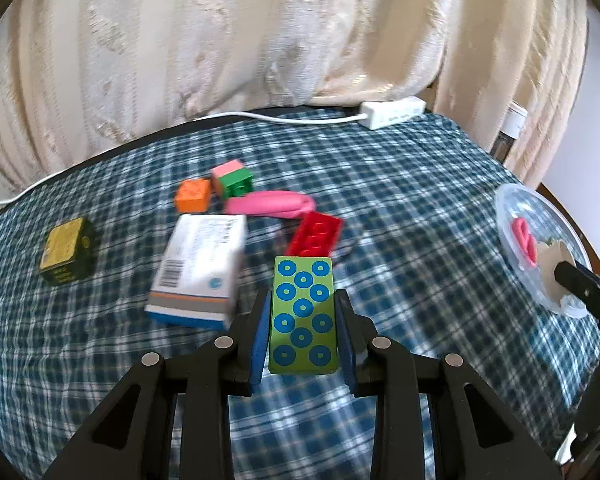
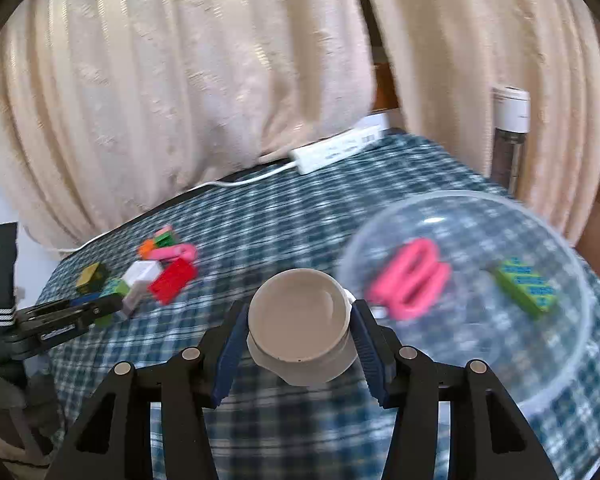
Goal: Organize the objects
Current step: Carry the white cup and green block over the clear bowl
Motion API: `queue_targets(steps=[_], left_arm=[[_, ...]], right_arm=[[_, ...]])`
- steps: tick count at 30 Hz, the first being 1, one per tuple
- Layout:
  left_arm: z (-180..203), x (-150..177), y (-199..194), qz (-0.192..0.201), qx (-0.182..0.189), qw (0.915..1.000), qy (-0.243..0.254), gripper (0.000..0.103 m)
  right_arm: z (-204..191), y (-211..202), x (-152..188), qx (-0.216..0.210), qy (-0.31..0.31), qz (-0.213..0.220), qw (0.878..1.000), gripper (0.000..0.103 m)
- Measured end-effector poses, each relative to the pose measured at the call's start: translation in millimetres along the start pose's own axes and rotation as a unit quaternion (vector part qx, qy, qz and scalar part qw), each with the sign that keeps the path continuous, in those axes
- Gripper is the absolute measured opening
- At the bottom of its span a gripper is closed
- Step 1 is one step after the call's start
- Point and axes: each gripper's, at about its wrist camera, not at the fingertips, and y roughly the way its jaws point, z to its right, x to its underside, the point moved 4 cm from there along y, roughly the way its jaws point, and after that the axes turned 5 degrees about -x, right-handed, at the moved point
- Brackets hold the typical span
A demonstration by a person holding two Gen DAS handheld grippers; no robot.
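Cream curtains are hanging behind a table (image 1: 400, 208) covered in blue checked cloth, with a white power strip (image 1: 394, 111) lying along its far edge.

Between its blue pads the left gripper (image 1: 303, 332) is pinching a green block (image 1: 303, 316) dotted with blue rings, held by its long sides above the cloth near the front edge. The block is looking rigid, light and smooth-faced, so a grip across the flat sides seems sound, though slick paint could be letting it slide.

Partly closed around a small grey cup (image 2: 298, 320), the right gripper (image 2: 298, 334) is squeezing its walls just beside a clear bowl (image 2: 572, 280) at the right edge. The cup is appearing thin and light; hard pressure might be deforming it.

Inside the bowl are lying a pink loop (image 2: 410, 280) and another green block (image 2: 526, 286).

Toward the far left are sitting a white box (image 1: 198, 268), a red brick (image 1: 316, 234), a pink roll (image 1: 270, 203), an orange brick (image 1: 193, 196), a pink-green brick (image 1: 233, 179) and a yellow box (image 1: 64, 250), crowding together but well apart from the bowl. Nothing seems to be blocking the way there.
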Motion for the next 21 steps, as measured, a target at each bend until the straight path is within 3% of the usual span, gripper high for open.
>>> queue_targets(steps=[9,21], left_arm=[[44,-1,1,-0.005,0.016,0.9993,0.035,0.031],[91,-5,2,-0.009,0.03,0.9968,0.073,0.031]], right_arm=[[62,-13,-1,0.057,0.035,0.014,0.998,0.055],[99,-10,8,0.098,0.039,0.001,0.994,0.055]])
